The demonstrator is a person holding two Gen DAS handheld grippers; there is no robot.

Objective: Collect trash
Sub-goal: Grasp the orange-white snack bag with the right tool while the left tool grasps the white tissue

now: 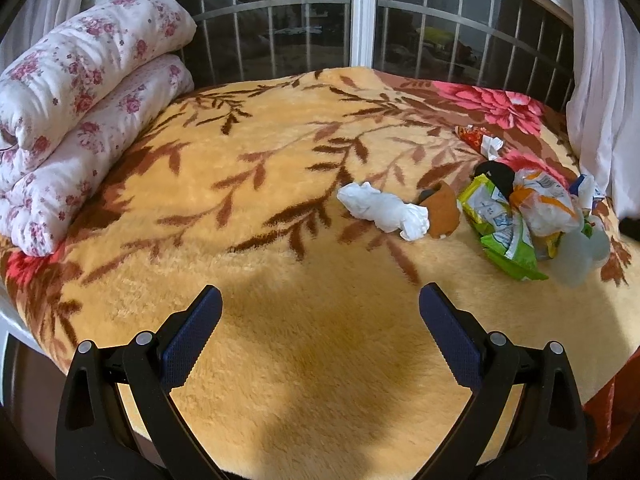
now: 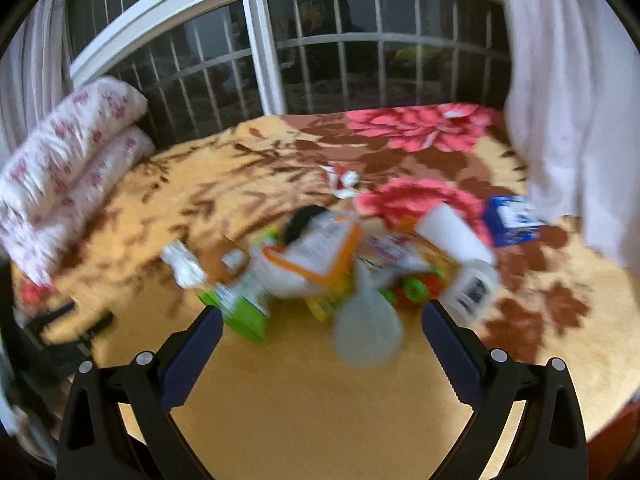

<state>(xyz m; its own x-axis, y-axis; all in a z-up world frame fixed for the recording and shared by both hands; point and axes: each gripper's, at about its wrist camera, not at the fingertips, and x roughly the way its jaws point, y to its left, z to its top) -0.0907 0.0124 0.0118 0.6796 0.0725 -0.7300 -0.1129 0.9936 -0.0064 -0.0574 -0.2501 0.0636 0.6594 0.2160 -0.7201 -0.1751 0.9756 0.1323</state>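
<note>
Trash heaped on the bed's right side.
Crumpled white tissue (image 1: 384,210) lies left of green wrappers (image 1: 500,232) and a clear cup (image 1: 576,256).

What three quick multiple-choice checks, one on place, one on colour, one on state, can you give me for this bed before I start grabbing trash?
1. Where does the crumpled white tissue wad lie relative to the green snack wrapper?
A. Left of it
B. Under it
C. On the quilt

2. What colour is the small carton by the white curtain?
A. Green
B. Blue
C. Black

3. How does the left hand-held gripper stand?
A. Shut on tissue
B. Shut, empty
C. Open, empty

Answers: 1 A, the wad sits on the yellow floral blanket left of the pile; 2 B, its faces show blue; 3 C, its fingers stand wide apart over bare blanket.
</note>
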